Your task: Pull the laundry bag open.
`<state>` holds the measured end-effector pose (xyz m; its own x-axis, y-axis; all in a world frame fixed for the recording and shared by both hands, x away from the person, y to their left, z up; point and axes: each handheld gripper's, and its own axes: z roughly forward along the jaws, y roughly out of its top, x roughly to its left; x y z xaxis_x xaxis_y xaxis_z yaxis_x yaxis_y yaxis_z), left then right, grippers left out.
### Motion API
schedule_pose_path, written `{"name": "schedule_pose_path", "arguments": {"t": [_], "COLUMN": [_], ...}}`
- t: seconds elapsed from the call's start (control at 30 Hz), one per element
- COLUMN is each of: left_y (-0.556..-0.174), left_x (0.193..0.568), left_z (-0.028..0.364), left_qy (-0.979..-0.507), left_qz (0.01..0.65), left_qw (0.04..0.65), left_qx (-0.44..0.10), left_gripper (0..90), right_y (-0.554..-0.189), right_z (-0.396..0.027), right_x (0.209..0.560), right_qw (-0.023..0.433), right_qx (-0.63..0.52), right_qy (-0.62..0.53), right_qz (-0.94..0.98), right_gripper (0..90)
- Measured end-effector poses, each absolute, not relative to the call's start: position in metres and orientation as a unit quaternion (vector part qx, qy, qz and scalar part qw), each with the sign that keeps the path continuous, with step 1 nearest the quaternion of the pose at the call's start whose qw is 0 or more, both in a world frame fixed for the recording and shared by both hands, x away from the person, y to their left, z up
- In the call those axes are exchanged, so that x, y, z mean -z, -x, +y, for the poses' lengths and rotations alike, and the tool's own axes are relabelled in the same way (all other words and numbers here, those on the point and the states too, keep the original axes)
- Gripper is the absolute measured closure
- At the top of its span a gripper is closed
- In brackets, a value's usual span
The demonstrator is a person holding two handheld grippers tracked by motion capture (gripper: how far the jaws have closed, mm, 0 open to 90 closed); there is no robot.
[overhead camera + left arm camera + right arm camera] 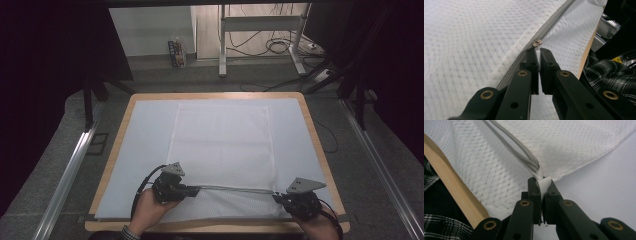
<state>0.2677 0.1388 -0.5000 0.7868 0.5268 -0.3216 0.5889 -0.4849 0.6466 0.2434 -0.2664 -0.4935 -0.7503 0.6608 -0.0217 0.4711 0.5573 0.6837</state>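
Note:
A white mesh bag (222, 145) lies flat on the table, its grey zipper (235, 189) running across the near end. My left gripper (196, 190) is at the zipper's left part. In the left gripper view it (539, 52) is shut on a white pull tab just behind the metal slider (537, 43). My right gripper (276, 196) is at the zipper's right end. In the right gripper view it (541, 182) is shut on the white fabric tab (544, 182) where the zipper (524, 155) ends. The zipper is stretched straight between the two grippers.
A pale mat (145, 140) covers the wooden table (320, 145). The near wooden edge (454, 190) runs close beside the right gripper. Metal rails (70, 170) flank the table on the floor. A desk frame with cables (260, 45) stands at the back.

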Motion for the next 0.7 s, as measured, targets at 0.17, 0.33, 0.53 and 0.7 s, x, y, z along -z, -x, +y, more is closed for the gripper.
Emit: {"name": "schedule_pose_path", "arguments": {"t": [0.17,0.33,0.53,0.7], "left_y": [-0.267,-0.265,-0.263,-0.26], "left_x": [0.501,0.5,0.5,0.5], "left_z": [0.147,0.153,0.16,0.169], "left_qy": [-0.858,-0.857,-0.854,-0.849], "left_qz": [0.331,0.335,0.341,0.35], "left_qw": [0.39,0.39,0.392,0.395], "left_qx": [0.036,0.034,0.032,0.028], "left_gripper": [87.0,87.0,87.0,87.0], "right_y": [-0.244,-0.243,-0.244,-0.244], "right_z": [-0.267,-0.267,-0.267,-0.268], "right_x": [0.494,0.494,0.494,0.494], "right_qw": [0.139,0.138,0.136,0.136], "right_qx": [-0.341,-0.34,-0.341,-0.34], "right_qy": [-0.327,-0.326,-0.325,-0.328], "right_qz": [0.871,0.871,0.872,0.871], "right_gripper": [85.6,85.6,85.6,85.7]}}
